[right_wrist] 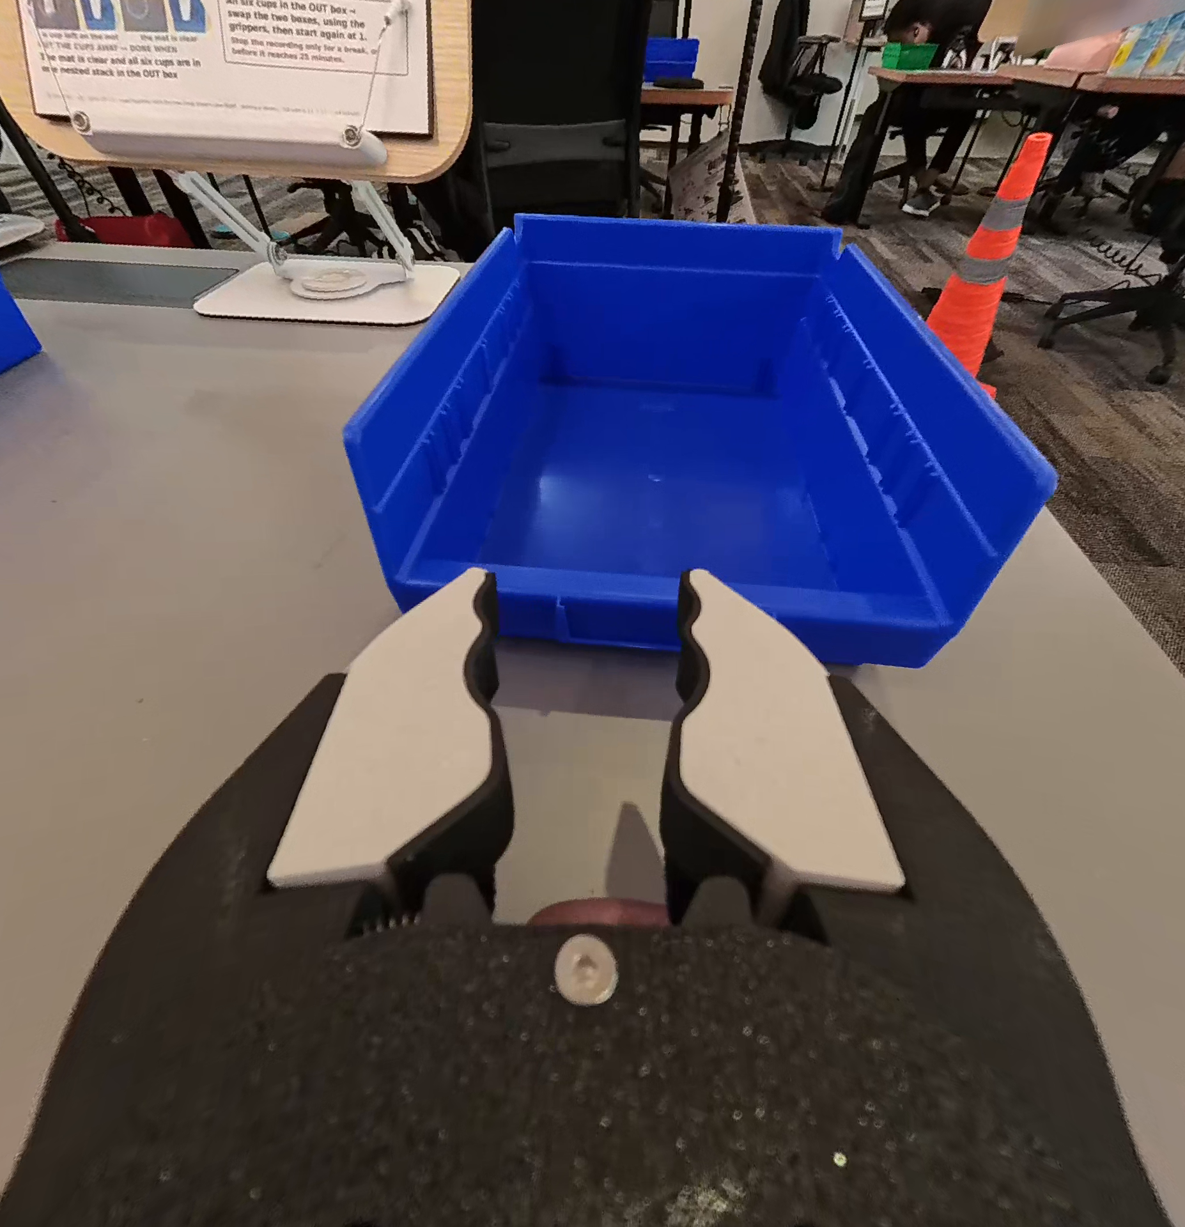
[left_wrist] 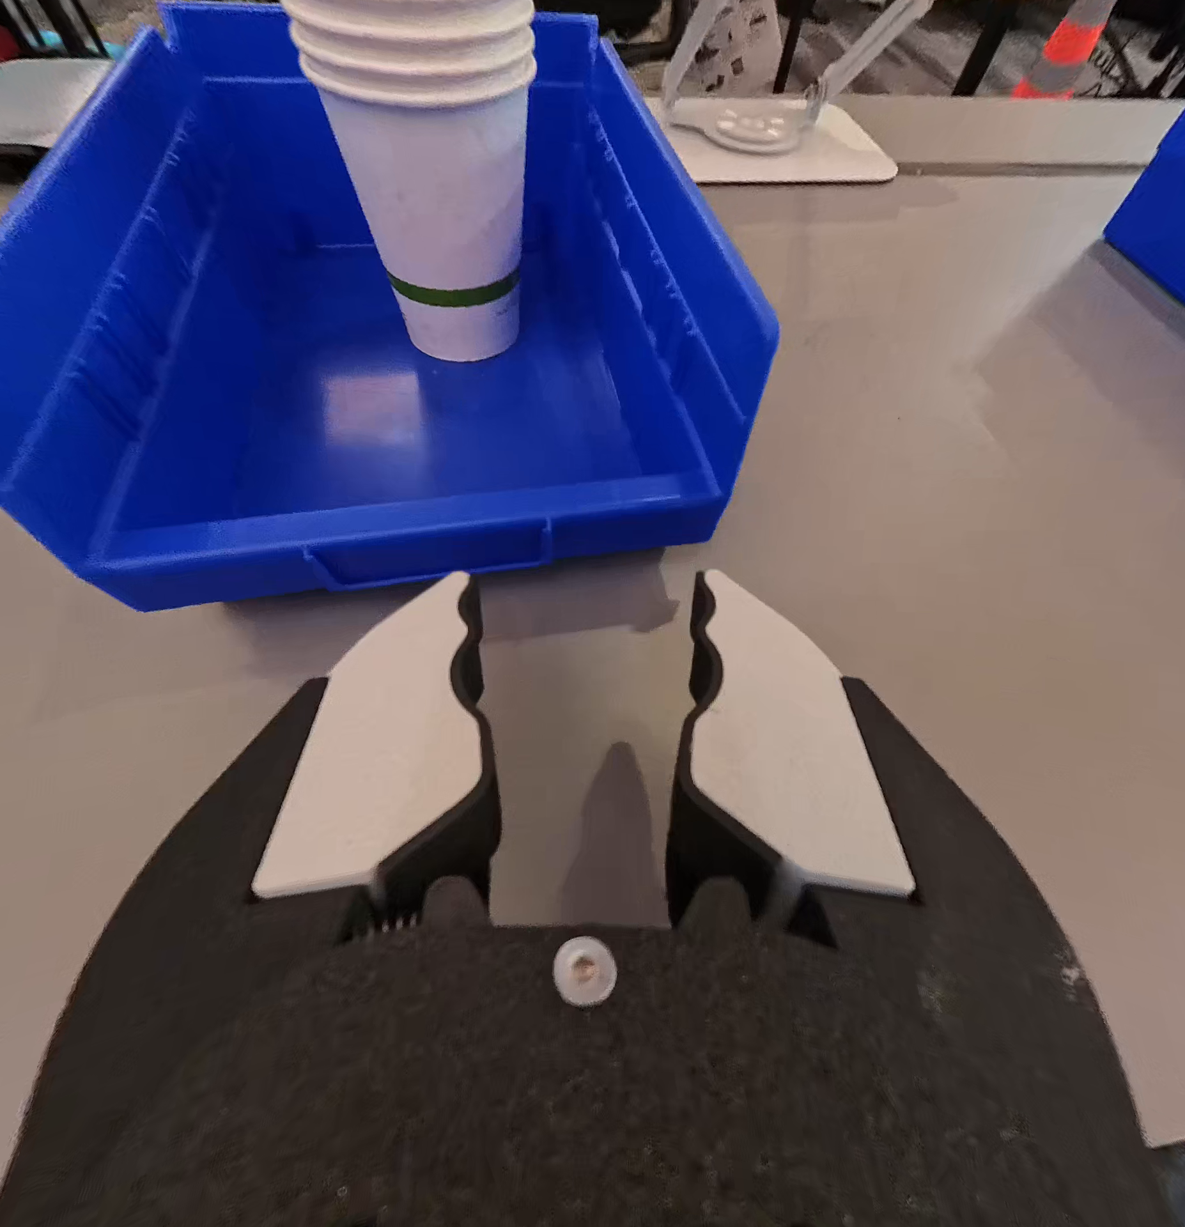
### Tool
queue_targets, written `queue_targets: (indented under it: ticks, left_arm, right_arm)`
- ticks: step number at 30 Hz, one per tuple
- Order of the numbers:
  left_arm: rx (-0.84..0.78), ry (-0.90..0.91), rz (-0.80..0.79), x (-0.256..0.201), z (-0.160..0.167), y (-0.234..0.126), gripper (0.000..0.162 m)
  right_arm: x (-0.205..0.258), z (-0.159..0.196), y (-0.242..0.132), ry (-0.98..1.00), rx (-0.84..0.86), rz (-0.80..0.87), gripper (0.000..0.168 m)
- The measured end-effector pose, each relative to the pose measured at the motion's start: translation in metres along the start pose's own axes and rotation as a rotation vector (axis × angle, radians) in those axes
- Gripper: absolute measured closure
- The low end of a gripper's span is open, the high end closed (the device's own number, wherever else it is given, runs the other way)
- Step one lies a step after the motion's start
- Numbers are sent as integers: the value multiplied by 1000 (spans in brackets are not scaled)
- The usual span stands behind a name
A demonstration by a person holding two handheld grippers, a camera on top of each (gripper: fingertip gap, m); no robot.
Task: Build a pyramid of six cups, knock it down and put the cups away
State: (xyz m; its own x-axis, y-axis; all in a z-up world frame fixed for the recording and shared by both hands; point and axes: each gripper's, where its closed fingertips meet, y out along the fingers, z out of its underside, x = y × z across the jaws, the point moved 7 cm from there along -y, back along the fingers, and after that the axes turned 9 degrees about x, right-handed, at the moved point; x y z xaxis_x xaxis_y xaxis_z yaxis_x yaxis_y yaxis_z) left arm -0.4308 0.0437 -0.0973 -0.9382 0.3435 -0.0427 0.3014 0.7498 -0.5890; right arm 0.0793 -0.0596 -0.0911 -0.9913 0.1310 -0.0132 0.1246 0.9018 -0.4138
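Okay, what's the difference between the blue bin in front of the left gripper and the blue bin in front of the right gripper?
The left bin holds a nested stack of white paper cups standing upright on its floor; the right bin holds nothing. The left bin sits off to the left of the left gripper, while the right bin is nearly centred ahead of the right gripper. Both are the same blue open-front plastic bins on the grey table, and both grippers are open and hold nothing.
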Motion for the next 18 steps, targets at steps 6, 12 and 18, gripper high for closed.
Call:
queue_targets:
  ticks: [6, 12, 18]
  left_arm:
    - [23, 48, -20, -6, 1, 4, 102]
    - [27, 41, -24, -4, 2, 2, 102]
    - [32, 58, -22, -6, 3, 4, 102]
  right_arm:
    - [3, 1, 1, 3, 3, -13, 118]
    - [4, -1, -1, -13, -7, -10, 119]
    - [7, -2, -3, -42, -13, 7, 120]
